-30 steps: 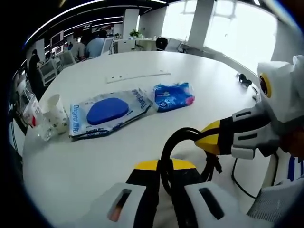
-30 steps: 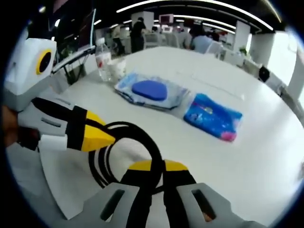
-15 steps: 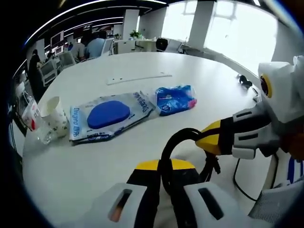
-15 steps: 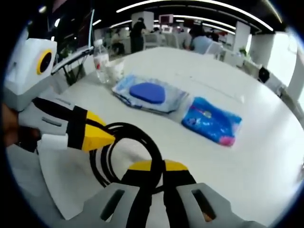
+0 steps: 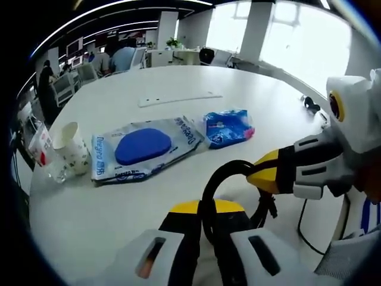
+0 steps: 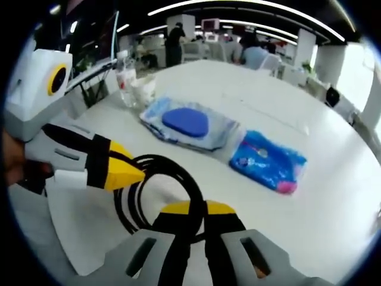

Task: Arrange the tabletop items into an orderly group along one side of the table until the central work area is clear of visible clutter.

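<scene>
Both grippers (image 5: pixel 205 235) clamp a coiled black cable (image 5: pixel 223 179) on the table (image 5: pixel 178 80)

Both claws low, tips converging: left claw (image 5: pixel 205 210), right claw (image 6: pixel 190 210).

In the left gripper view, the wet-wipe pack (image 5: pixel 146 149) near the middle of the frame carries blue lettering along both short ends; it looks like "Deeyeo", though the letters are too small and bent to be sure. The small blue packet (image 5: pixel 229 127) to its right has print too fine to read. In the right gripper view, the bottle (image 6: pixel 125 78) at upper left has a red label, unreadable.
</scene>
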{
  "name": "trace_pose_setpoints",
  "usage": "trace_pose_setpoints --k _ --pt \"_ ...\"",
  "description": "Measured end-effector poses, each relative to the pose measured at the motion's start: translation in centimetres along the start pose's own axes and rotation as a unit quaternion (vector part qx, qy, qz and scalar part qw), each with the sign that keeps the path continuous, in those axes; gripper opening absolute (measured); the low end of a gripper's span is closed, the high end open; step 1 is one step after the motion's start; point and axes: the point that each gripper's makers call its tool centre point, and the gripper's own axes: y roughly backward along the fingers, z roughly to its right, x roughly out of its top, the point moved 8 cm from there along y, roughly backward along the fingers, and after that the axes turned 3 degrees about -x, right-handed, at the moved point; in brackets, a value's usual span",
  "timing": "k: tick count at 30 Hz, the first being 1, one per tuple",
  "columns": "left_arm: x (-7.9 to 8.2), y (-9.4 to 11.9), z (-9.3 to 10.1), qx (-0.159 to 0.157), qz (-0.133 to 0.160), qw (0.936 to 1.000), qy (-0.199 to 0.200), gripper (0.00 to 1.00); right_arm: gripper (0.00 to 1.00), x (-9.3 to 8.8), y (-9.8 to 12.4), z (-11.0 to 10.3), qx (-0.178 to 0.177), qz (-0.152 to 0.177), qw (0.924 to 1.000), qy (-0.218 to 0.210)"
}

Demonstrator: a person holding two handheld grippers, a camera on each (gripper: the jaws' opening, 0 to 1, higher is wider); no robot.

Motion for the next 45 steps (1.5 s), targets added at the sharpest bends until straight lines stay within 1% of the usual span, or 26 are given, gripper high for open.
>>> trace_pose_setpoints --k 14,21,34,36,45 --pt "0.5 -0.9 -0.7 0.002 -0.001 1.0000 0.002 0.04 0.03 0.6 -1.0 0.6 0.000 -0.002 1.0000 -0.002" --pt "0.7 -1.3 -1.1 0.001 -0.001 1.0000 0.009 0.04 0.03 1.1 -1.5 0.8 0.001 -0.005 0.9999 0.009" --pt "0.6 -2.4 -2.0 0.005 -0.009 0.9998 0.014 0.04 0.03 1.3 -2.9 1.0 0.003 -0.018 0.9998 0.012" --pt "0.5 -2.6 -2.2 0.004 -0.016 0.9997 0.020 0.04 0.03 1.3 -3.1 1.0 0.004 -0.020 0.9997 0.011" --pt "0.7 -3.2 -2.6 0.006 -0.011 0.9997 0.019 0.04 0.03 1.6 -3.6 1.3 0.003 -0.021 0.9997 0.010"
